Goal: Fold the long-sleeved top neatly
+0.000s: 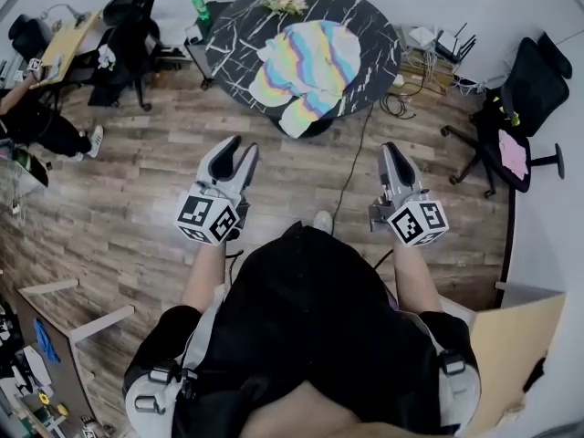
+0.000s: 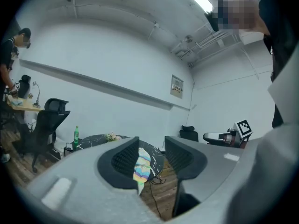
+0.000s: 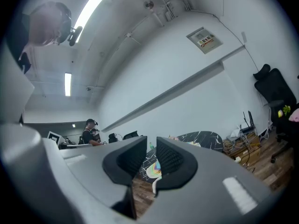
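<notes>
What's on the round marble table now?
The rainbow long-sleeved top, overhanging the near edge, and a flower bunch at the far rim. The tabletop beneath the top is covered.

Rumpled pastel-striped top [image 1: 306, 67] on marble table [image 1: 365, 26]

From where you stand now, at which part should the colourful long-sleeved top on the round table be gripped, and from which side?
Probably the part of the top that hangs over the near rim of the table. The rest lies spread on the tabletop, where a jaw cannot easily get under it; the hanging part is free on both faces. Come level from the near side.
</notes>
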A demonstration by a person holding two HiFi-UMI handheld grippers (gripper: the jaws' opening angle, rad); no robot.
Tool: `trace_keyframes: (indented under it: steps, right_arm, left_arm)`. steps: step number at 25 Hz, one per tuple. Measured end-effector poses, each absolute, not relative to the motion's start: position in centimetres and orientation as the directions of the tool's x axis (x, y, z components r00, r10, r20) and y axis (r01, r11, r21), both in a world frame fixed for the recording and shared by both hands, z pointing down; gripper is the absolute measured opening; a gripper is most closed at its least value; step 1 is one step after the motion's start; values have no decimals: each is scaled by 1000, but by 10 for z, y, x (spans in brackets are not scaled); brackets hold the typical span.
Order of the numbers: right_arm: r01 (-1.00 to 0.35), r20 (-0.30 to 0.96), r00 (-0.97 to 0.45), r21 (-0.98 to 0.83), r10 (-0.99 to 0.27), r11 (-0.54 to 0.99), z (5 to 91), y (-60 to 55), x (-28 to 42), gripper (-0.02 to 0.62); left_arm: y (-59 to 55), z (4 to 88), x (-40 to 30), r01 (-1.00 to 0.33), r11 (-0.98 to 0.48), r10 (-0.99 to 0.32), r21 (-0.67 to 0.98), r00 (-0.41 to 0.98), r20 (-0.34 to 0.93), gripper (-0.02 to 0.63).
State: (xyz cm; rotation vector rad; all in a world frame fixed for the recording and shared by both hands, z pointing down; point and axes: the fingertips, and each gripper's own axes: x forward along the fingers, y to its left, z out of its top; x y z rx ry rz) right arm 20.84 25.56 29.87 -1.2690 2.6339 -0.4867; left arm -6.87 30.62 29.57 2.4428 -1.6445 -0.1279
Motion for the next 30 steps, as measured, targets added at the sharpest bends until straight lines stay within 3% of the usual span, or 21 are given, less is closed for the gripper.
trace_keyframes:
  steps: [1,2,8,11,13,30]
  right_arm:
    - [-727,-29,-618,-358,-786,585,297,248,212,56]
    - [-729,-38,-615,-355,-788,586,296,240,216,91]
    - [-712,-21,-635,-371,-772,596,307,202,230,241]
    - [-701,-15,-655,-362,-756,614,312,196,236,250]
    - [-697,-16,-659,-360,-752,619,315,190,242,252]
    - [-738,70,-613,-407,-787,538,349,128,277,250]
  left_arm:
    - [298,293,-66,-914,-355,-929,197,368,33,213]
    - [291,291,-62,-919,-348,-933,188,359,31,240]
    - [257,292,-37,-936,-312,-946,162,322,41,283]
    - [244,294,-25,-950,-276,-957,148,286,46,347]
    - [235,295,-18,-953,-268,-959,139,277,51,356]
    - [177,311,0,-947,-292,-947,131,305,95,362]
